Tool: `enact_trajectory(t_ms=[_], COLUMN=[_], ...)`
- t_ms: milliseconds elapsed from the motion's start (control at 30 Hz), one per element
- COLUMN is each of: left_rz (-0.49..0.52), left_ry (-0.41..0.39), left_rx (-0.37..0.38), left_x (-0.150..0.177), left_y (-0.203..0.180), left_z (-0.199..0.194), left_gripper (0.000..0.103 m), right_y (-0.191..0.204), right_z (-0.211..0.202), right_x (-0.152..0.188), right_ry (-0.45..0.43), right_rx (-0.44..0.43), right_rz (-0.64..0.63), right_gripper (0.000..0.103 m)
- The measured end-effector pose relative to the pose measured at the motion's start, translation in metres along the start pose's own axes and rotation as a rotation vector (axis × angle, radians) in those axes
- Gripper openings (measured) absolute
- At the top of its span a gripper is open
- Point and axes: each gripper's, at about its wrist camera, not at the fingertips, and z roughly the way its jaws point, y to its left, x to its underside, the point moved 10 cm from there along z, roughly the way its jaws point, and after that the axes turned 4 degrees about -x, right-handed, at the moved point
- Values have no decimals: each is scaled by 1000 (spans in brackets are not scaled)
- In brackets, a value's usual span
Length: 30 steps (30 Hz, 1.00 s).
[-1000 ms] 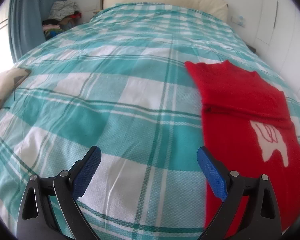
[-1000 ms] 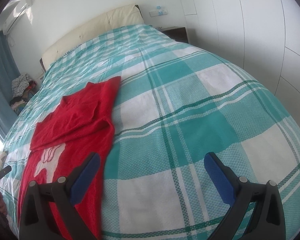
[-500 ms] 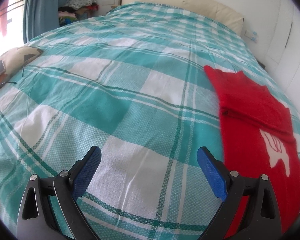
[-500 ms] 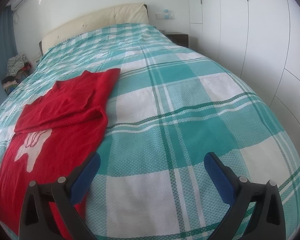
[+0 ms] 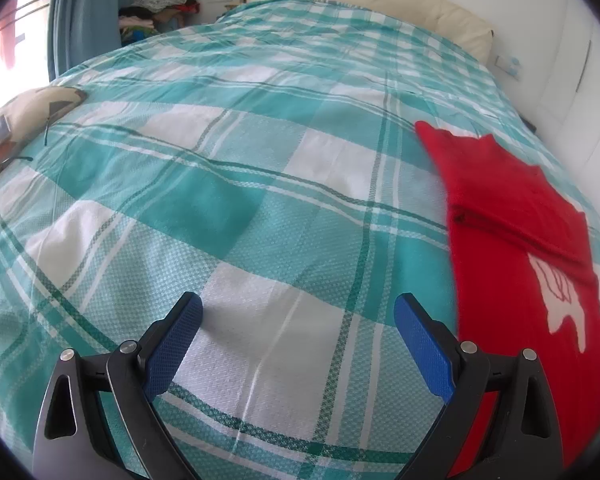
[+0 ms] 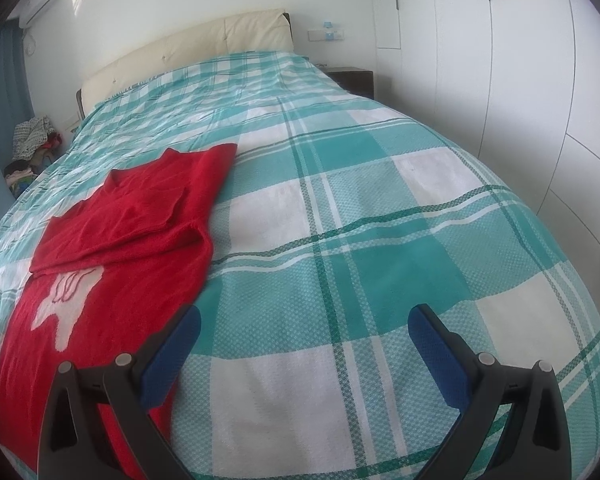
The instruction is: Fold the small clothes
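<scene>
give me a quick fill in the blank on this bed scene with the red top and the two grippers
1. The red top lies on a teal and white ____ bedspread.
2. The jaws of the left gripper and the right gripper are both ____ and hold nothing.
3. The figure on the front of the top is ____ in colour.
4. The upper part of the top, with the sleeves, is ____ down over its body.

Missing words: checked; open; white; folded

A bed (image 6: 380, 208) covered by a teal-and-white plaid bedspread (image 5: 228, 184) is backed by a cream padded headboard (image 6: 188, 46). White wardrobe doors (image 6: 532, 80) are seen alongside, a blue curtain (image 5: 88, 12) by the bright window, and piled clothes (image 5: 160, 4) in the corner.
</scene>
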Motion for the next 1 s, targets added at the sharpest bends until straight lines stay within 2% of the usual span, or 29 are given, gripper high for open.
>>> enact_trajectory(t_ms=[900, 967, 1000], left_rz=[22, 17, 10], left_ry=[12, 34, 58], left_rx=[-16, 22, 75], left_x=[3, 6, 9], left_y=[-3, -7, -11], left_z=[3, -1, -5], left_gripper=[97, 97, 97], right_y=[4, 4, 5], right_z=[5, 4, 0], right_x=[3, 4, 2], right_ry=[12, 8, -5], right_rx=[11, 16, 17], right_rz=[-39, -43, -42], right_gripper=[102, 102, 102])
